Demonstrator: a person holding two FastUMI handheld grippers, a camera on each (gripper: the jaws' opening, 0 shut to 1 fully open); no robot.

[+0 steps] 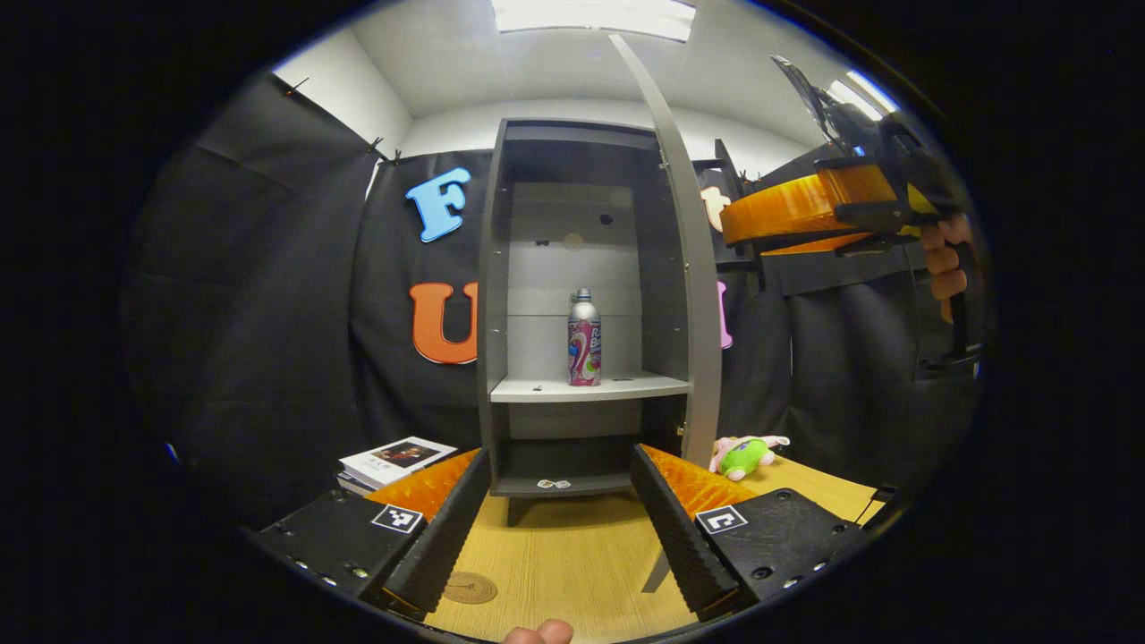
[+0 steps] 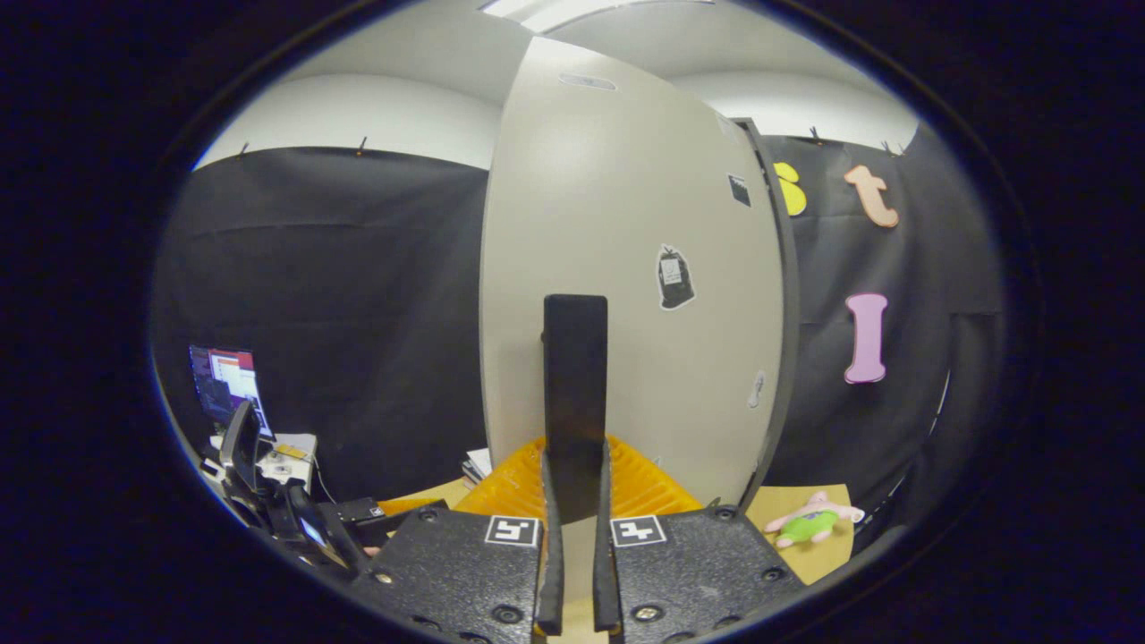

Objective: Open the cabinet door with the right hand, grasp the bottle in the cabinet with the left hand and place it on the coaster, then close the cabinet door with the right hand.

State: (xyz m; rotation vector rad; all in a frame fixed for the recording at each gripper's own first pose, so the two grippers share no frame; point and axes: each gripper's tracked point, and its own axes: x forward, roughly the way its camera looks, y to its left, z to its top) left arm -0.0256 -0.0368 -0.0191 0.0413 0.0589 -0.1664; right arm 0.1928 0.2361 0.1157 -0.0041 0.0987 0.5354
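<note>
Grey cabinet [image 1: 501, 268] is seen with its door [image 1: 693, 295] swung open. Its black handle [image 2: 575, 394] is pinched by the right gripper [image 2: 572, 501]. Spread wide is the left gripper [image 1: 559, 501]. On the middle shelf [image 1: 626, 386] the bottle [image 1: 583, 338] is stood upright. Down on the wooden table [image 1: 572, 563] the coaster [image 1: 470, 588] is laid.

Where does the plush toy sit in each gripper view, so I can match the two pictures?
Left gripper view: the plush toy lies on the table right of centre, beside the foot of the open cabinet door.
Right gripper view: lower right, right of the door.
Shared landmark: the cabinet door.
</note>
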